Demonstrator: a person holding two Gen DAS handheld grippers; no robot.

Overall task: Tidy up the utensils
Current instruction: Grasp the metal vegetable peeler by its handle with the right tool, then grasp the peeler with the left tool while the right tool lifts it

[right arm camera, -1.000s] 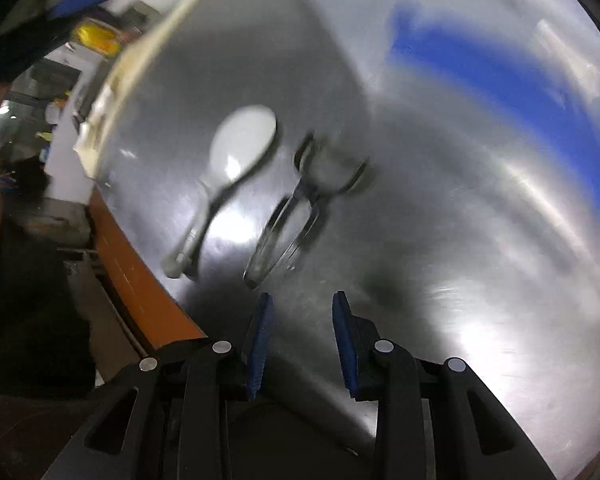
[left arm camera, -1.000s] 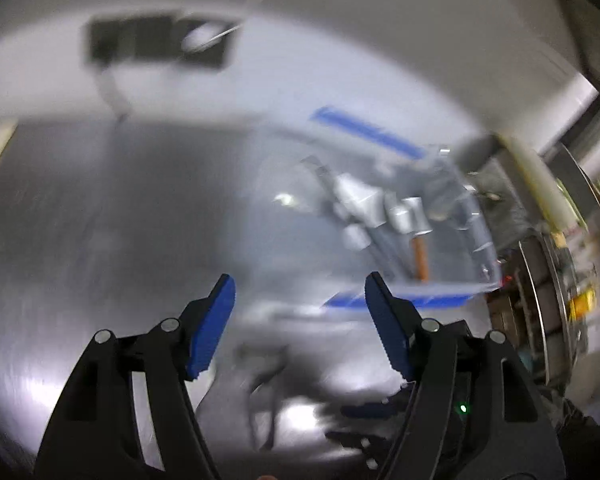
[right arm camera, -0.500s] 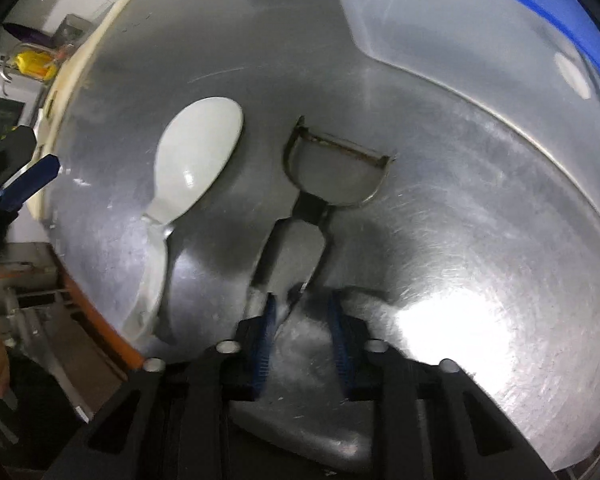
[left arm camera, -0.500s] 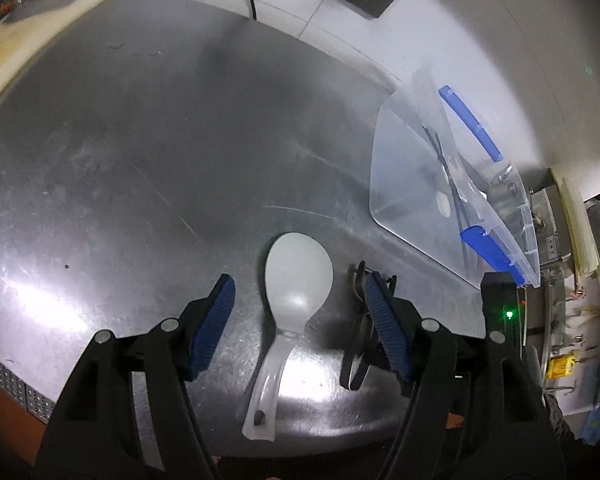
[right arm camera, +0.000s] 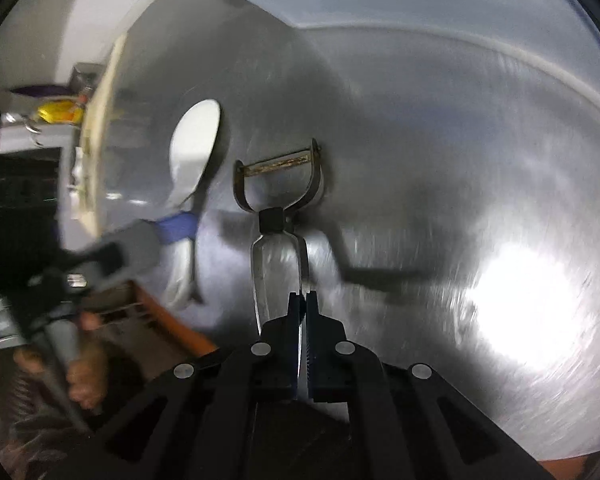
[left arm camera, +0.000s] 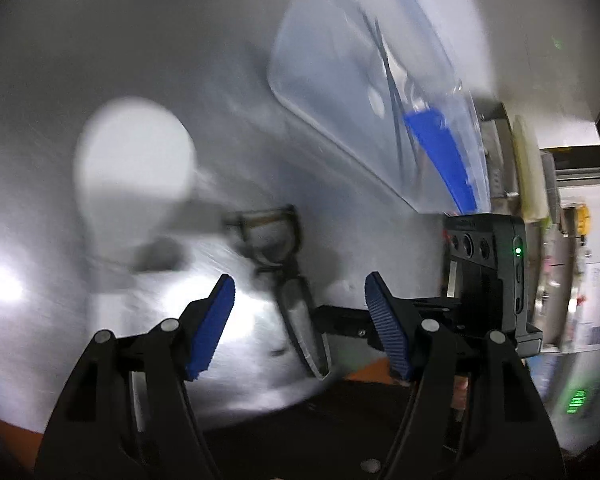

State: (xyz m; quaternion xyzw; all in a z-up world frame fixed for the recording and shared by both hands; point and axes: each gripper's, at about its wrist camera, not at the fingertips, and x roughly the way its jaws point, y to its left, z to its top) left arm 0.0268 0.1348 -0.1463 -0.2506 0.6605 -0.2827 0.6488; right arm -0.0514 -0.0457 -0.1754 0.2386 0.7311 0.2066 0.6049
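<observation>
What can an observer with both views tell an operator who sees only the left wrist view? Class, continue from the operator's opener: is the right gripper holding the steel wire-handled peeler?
Observer: Yes. In the right wrist view, the right gripper has just been closing and now pinches the near end of the steel wire-handled peeler.
Operator: My picture is smeared. How does its blade look?
Observer: The crossbar blade is rust-brown along its length.
Operator: Where is my left gripper relative to the white plastic rice paddle?
Observer: The left gripper is open. One blue pad overlaps the neck of the white plastic rice paddle. I cannot tell if they touch.
</observation>
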